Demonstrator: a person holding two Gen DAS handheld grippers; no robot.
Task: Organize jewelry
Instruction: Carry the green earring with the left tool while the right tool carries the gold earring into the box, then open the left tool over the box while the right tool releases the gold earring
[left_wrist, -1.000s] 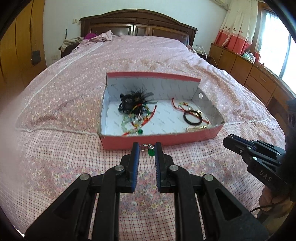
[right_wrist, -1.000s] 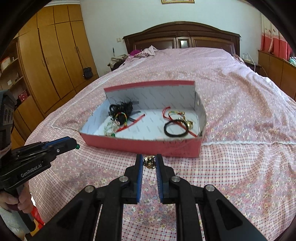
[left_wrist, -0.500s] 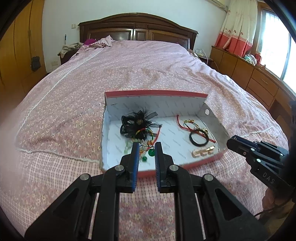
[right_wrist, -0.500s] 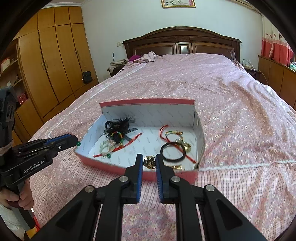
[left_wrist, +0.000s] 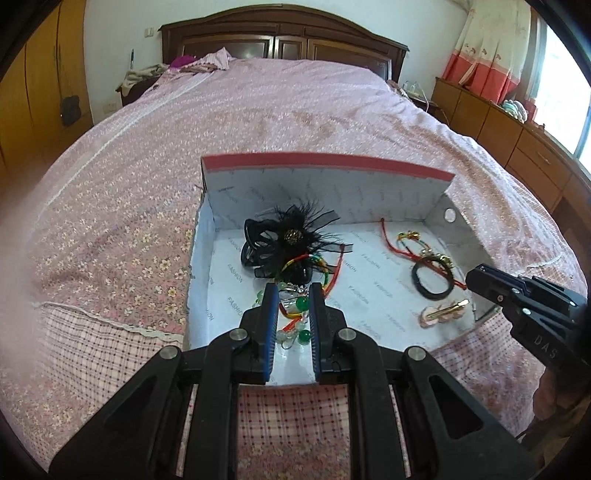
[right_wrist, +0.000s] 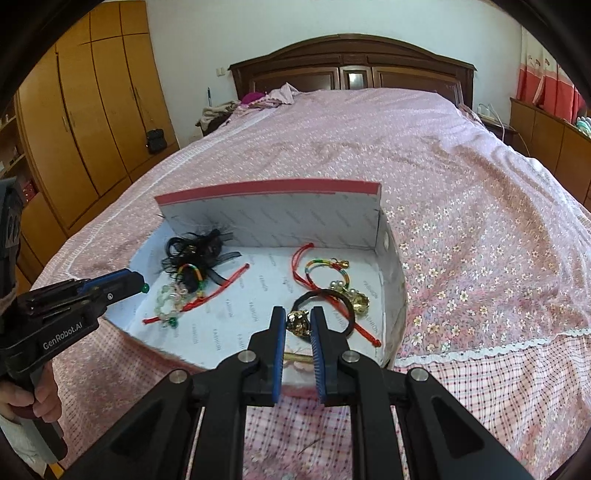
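Bed (left_wrist: 295, 110) is bearing open red box (left_wrist: 325, 162) | left gripper (left_wrist: 291, 295) is pinching green-bead trinket (left_wrist: 302, 303) over box floor | right gripper (right_wrist: 298, 317) is pinching gold charm (right_wrist: 300, 323) above black hair tie (right_wrist: 325, 295) | step: carrying pieces into box; next: likely lowering, then releasing each.

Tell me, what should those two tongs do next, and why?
Probably lower a little, then open. The left tongs pinch a small green bead charm and the right tongs pinch a small gold charm, both already above the white floor of the open pink cardboard box where the other jewelry lies.
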